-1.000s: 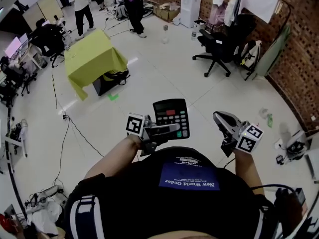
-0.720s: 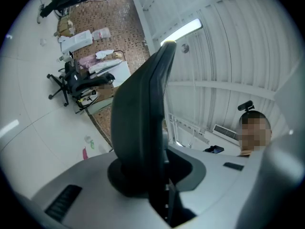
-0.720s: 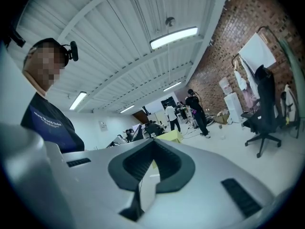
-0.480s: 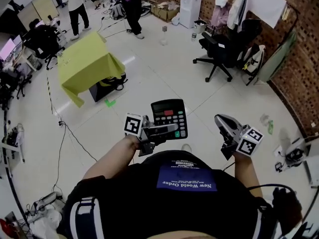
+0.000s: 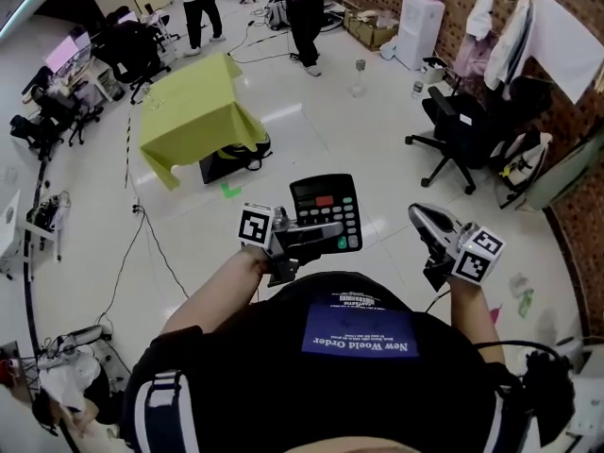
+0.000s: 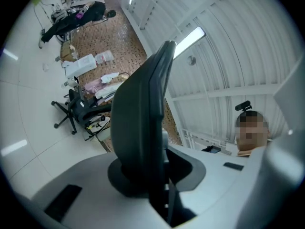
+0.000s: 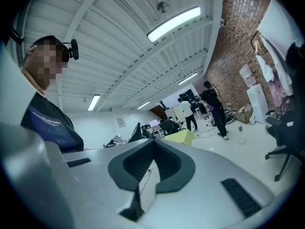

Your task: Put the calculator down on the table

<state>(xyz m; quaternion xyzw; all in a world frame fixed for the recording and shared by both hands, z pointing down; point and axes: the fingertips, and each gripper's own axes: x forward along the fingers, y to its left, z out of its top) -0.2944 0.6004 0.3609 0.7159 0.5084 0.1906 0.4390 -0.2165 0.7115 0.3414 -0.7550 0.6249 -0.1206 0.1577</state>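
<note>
A black calculator (image 5: 326, 212) with a red strip under its display is held up in front of the person's chest, keys facing up. My left gripper (image 5: 330, 235) is shut on its near edge. In the left gripper view the calculator (image 6: 143, 123) stands edge-on between the jaws. My right gripper (image 5: 418, 216) hovers at the right of the body, shut, with nothing in it; in the right gripper view its jaws (image 7: 151, 162) meet with nothing between them. The table (image 5: 193, 111), draped in yellow-green cloth, stands several steps ahead to the left.
A black bag (image 5: 231, 159) lies under the table. An office chair (image 5: 462, 135) stands at the right by the brick wall. People (image 5: 307, 8) stand at the far end. Cables (image 5: 142, 243) run across the white floor at the left.
The person has moved across the floor and the table, chair and people have shifted right in the head view. Both grippers keep their pose before the body, with the calculator still held.
</note>
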